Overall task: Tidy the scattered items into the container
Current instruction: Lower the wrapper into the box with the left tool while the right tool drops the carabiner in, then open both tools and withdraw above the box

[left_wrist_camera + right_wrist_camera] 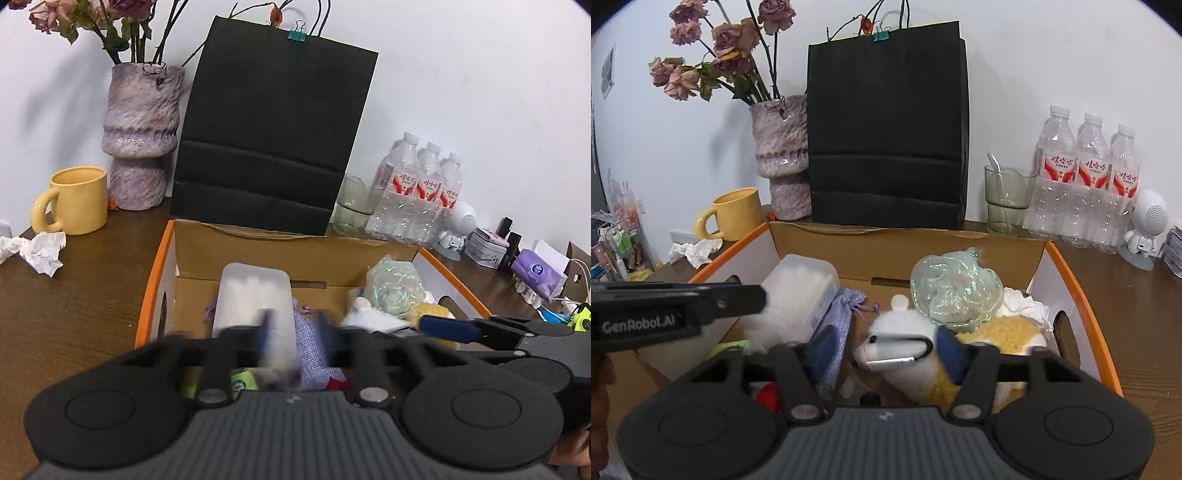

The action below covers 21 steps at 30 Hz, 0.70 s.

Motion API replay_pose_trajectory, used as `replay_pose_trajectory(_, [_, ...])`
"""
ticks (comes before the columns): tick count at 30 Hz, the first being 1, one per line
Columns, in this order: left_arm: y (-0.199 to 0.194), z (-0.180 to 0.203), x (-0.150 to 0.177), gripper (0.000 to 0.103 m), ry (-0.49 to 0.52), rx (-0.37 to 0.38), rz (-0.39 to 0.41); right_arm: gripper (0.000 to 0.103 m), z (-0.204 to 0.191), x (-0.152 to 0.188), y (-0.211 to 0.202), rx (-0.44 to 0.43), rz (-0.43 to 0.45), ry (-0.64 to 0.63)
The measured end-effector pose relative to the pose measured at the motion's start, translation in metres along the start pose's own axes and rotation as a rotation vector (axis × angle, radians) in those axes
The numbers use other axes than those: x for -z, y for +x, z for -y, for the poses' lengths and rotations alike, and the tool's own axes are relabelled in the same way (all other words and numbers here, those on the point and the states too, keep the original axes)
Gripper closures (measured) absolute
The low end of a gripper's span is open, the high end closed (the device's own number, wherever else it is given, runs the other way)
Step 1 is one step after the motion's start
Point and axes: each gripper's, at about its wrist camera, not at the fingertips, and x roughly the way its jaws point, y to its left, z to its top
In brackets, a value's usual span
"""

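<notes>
An orange-rimmed cardboard box holds a translucent plastic case, a lilac pouch, a crinkled green wrap, a white and yellow plush toy and a small white earbud case. My right gripper is open over the box, with the earbud case lying between its blue pads, not pinched. My left gripper is open and blurred above the plastic case and the pouch. The box rim also shows in the left wrist view.
A black paper bag stands behind the box. A vase of dried roses, a yellow mug and crumpled tissue are at left. A glass, three water bottles and a white speaker are at right.
</notes>
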Motion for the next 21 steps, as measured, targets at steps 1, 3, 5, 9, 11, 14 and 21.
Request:
replay_pose_trajectory(1, [-0.003, 0.002, 0.000, 0.010, 0.009, -0.014, 0.010, 0.004, -0.001, 0.000, -0.002, 0.009, -0.003, -0.009])
replay_pose_trajectory(3, [-0.010, 0.007, -0.001, 0.003, 0.041, -0.040, 0.039, 0.001, -0.003, -0.001, -0.008, 0.035, 0.001, -0.027])
replay_pose_trajectory(5, [-0.016, 0.011, -0.004, 0.000, 0.066, -0.053, 0.060, 0.000, -0.003, -0.004, -0.014, 0.039, 0.008, -0.029])
replay_pose_trajectory(9, [-0.026, 0.018, -0.008, 0.000, 0.099, -0.082, 0.068, 0.000, 0.001, -0.008, -0.025, 0.035, -0.003, -0.022])
replay_pose_trajectory(11, [-0.029, 0.020, -0.010, 0.000, 0.105, -0.090, 0.067, 0.000, 0.003, -0.010, -0.030, 0.038, 0.000, -0.013])
replay_pose_trajectory(14, [-0.032, 0.022, -0.012, 0.000, 0.108, -0.088, 0.065, 0.000, 0.006, -0.011, -0.036, 0.039, 0.001, 0.001])
replay_pose_trajectory(21, [-0.045, 0.028, -0.014, 0.000, 0.118, -0.088, 0.075, 0.000, 0.008, -0.012, -0.052, 0.059, 0.007, 0.010])
